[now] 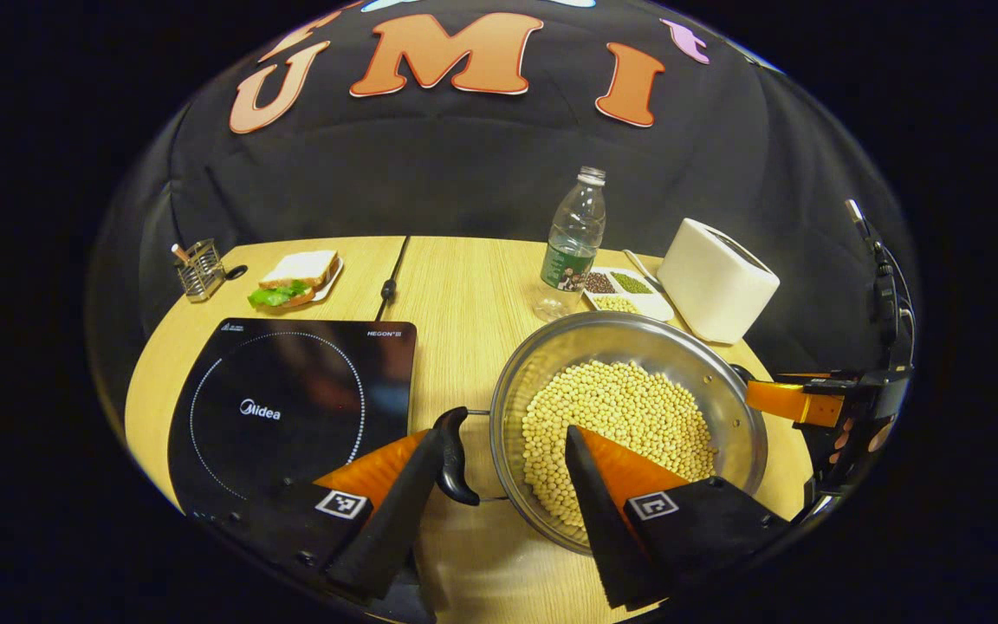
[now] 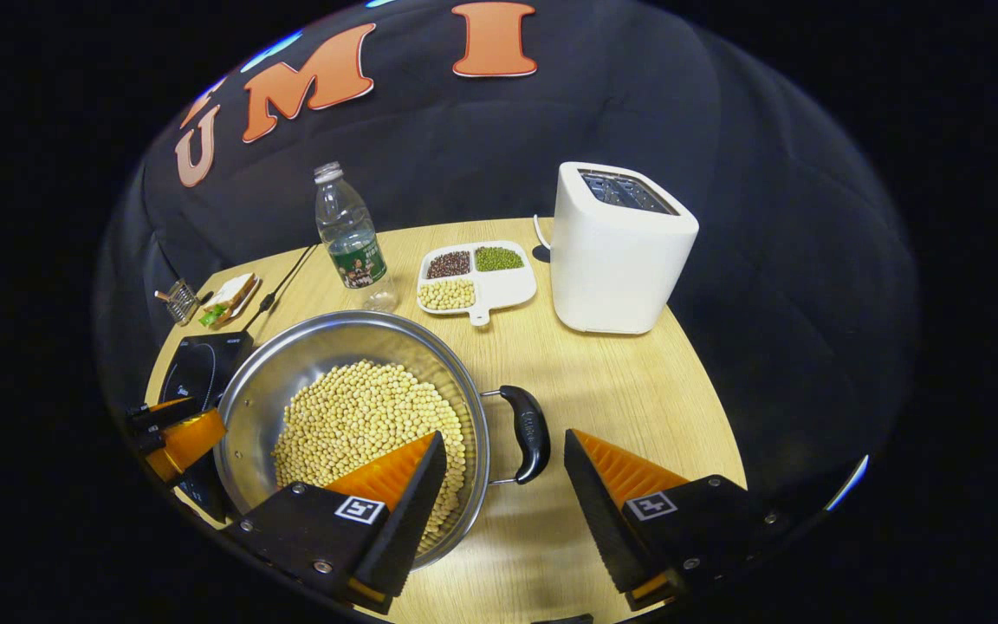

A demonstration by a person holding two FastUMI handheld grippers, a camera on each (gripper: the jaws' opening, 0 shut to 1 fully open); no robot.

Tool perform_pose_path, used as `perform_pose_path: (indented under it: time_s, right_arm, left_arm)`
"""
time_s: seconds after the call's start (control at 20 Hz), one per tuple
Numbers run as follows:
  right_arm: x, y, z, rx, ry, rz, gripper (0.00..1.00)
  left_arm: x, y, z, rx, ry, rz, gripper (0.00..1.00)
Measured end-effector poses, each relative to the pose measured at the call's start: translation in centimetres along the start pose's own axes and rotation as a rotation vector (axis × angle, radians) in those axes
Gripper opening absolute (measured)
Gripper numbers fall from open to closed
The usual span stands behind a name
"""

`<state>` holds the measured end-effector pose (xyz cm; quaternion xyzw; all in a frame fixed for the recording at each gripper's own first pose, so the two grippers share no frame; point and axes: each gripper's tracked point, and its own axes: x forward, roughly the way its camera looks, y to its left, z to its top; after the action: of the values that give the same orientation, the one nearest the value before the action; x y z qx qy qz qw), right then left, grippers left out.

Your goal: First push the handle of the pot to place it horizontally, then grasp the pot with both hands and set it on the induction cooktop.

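**Pot straddled at both handles, lift to the cooktop not yet begun**

The pot [image 2: 352,416], filled with soybeans [image 2: 360,425], is seen standing on the counter [image 2: 620,390], just beside the induction cooktop [image 1: 291,399] and not yet on it. Its two black handles are seen lying level at opposite sides. The left gripper [image 1: 508,485] is held with its fingers spread wide: the left handle [image 1: 454,455] sits in the gap, touching or nearly touching one finger, while the other finger hangs over the beans inside the rim. The right gripper [image 2: 503,485] is likewise released, with the right handle [image 2: 527,432] between its fingers and nothing clamped.

Several risks can be judged from here. If the fingers are closed while one still overhangs the bowl, the rim rather than the handle may be pinched, and a slippery, shallow hold would result. A full pot is likely to be heavy; should one side be raised before the other, the pot may be tipped and beans spilled across the counter. A bottle [image 2: 347,234] and a divided dish [image 2: 477,277] stand close behind and could be knocked if the pot is swung wide.
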<state>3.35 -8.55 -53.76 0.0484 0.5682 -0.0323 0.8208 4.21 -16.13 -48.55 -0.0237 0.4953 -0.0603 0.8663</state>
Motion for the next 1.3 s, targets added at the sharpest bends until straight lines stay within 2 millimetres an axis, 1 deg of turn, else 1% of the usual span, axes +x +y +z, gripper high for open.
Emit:
perform_pose_path:
  time_s: [0.05, 0.1, 0.15, 0.2, 0.25, 0.3, 0.35, 0.4, 0.45, 0.55, 0.65, 0.7, 0.8, 0.85, 0.95, 1.0, 1.1, 1.2, 1.25, 1.3]
  right_arm:
    - [0.2, 0.1, -0.2, -0.002, 0.004, 0.000, 0.86]
    - [0.5, 0.2, -0.3, -0.004, 0.009, -0.001, 0.86]
    - [0.8, 0.2, -0.6, -0.007, 0.015, -0.003, 0.86]
    - [0.9, 0.1, -0.8, -0.008, 0.023, -0.008, 0.86]
    - [1.1, 0.0, -1.1, -0.005, 0.030, -0.009, 0.86]
    - [1.2, -0.1, -1.2, -0.002, 0.035, -0.011, 0.87]
    - [1.4, -0.4, -1.3, -0.002, 0.037, -0.015, 0.87]
    - [1.6, -0.5, -1.3, -0.001, 0.038, -0.021, 0.86]
    - [1.6, -0.5, -1.3, 0.001, 0.036, -0.022, 0.86]
    - [1.4, -0.3, -1.2, 0.001, 0.035, -0.012, 0.86]
    - [1.5, -0.1, -1.3, -0.005, 0.036, -0.007, 0.86]
    - [1.5, 0.1, -1.3, -0.008, 0.037, -0.004, 0.86]
    - [1.7, 0.4, -1.5, -0.017, 0.043, -0.005, 0.86]
    - [1.8, 0.3, -1.6, -0.022, 0.044, -0.010, 0.86]
    - [1.9, 0.3, -1.9, -0.025, 0.053, -0.014, 0.86]
    - [1.9, 0.4, -1.9, -0.024, 0.056, -0.012, 0.86]
    - [2.1, 0.2, -1.8, -0.021, 0.055, -0.019, 0.86]
    - [2.5, -0.4, -1.8, -0.029, 0.055, -0.044, 0.86]
    - [3.0, -0.4, -1.4, -0.027, 0.063, -0.050, 0.86]
    - [3.2, -0.5, -1.6, -0.023, 0.073, -0.053, 0.86]
  left_arm:
    - [0.0, -0.3, 0.1, 0.006, -0.008, -0.004, 0.95]
    - [0.2, -1.1, 0.2, 0.003, -0.013, -0.038, 0.95]
    - [0.8, -3.0, -0.3, -0.025, -0.002, -0.109, 0.95]
    - [1.0, -2.5, -1.0, -0.009, 0.031, -0.069, 0.95]
    - [1.2, -2.4, -1.3, 0.000, 0.027, -0.063, 0.95]
    - [1.2, -2.3, -1.0, 0.020, 0.009, -0.063, 0.93]
    - [1.0, -2.5, -0.8, 0.022, -0.002, -0.070, 0.86]
    - [0.9, -2.1, -0.6, 0.028, -0.016, -0.055, 0.88]
    - [0.7, -1.4, 0.1, 0.042, -0.040, -0.037, 0.90]
    - [0.4, -0.1, 1.5, 0.064, -0.087, 0.000, 0.90]
    - [0.2, 1.5, 2.0, 0.067, -0.095, 0.056, 0.92]
    - [0.5, 1.8, 2.2, 0.066, -0.098, 0.060, 0.90]
    - [1.1, 1.6, 0.9, 0.058, -0.049, 0.050, 0.89]
    - [1.5, 2.0, 0.3, 0.054, -0.024, 0.063, 0.90]
    - [2.3, 1.4, -0.4, 0.045, 0.004, 0.040, 0.92]
    - [2.6, 1.3, -0.8, 0.036, 0.020, 0.037, 0.90]
    - [3.2, 1.5, -0.9, 0.038, 0.027, 0.040, 0.93]
    - [4.1, 1.2, -0.7, 0.030, 0.031, 0.020, 0.91]
    - [4.4, 1.0, -0.8, 0.016, 0.032, 0.010, 0.91]
    - [4.8, 0.6, -0.7, 0.014, 0.032, -0.003, 0.91]
